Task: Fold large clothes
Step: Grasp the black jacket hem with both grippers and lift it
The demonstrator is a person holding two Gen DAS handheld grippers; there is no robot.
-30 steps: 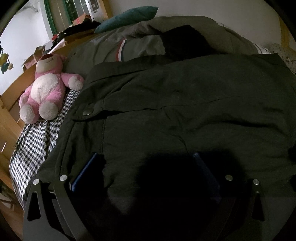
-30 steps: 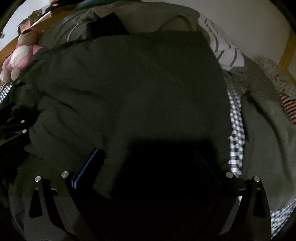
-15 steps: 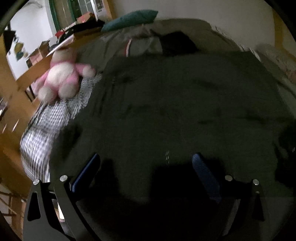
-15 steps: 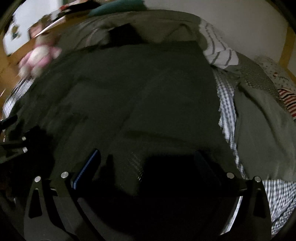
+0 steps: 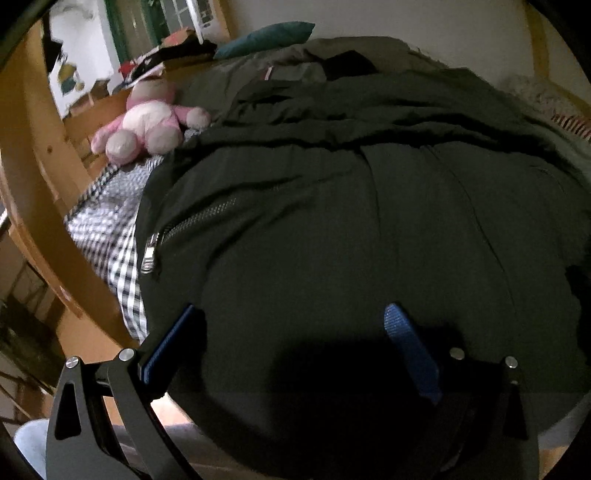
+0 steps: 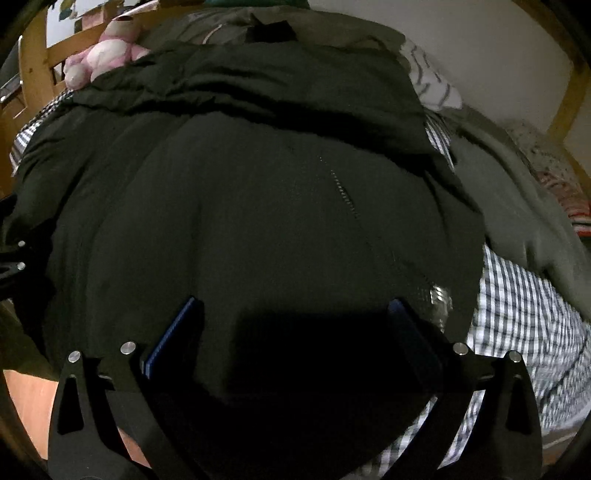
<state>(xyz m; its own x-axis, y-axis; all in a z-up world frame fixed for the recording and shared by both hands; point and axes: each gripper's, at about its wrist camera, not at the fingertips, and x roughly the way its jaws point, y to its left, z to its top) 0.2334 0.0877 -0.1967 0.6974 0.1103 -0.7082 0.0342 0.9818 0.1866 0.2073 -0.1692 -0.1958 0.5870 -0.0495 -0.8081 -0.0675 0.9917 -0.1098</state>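
Note:
A large dark green jacket point(image 5: 369, 221) lies spread over the bed, with a zipper and metal pull point(image 5: 149, 254) near its left edge. It also fills the right wrist view point(image 6: 258, 203), with a zipper line point(image 6: 345, 195) running down it. My left gripper point(image 5: 291, 332) is open, its blue-padded fingers point(image 5: 410, 343) wide apart just above the jacket's near hem. My right gripper point(image 6: 291, 328) is open too, over the near hem on the right side. Neither holds fabric.
A pink plush bear point(image 5: 147, 122) lies at the far left on the black-and-white checked sheet point(image 5: 107, 221). A wooden bed rail point(image 5: 40, 206) runs along the left. A grey-green blanket point(image 6: 517, 192), a striped cloth point(image 6: 432, 81) and a teal pillow point(image 5: 266, 35) lie beyond.
Both grippers have pulled back toward the near edge of the bed. The jacket's lower part now lies folded up over it, showing the zipper; the collar snap is out of sight.

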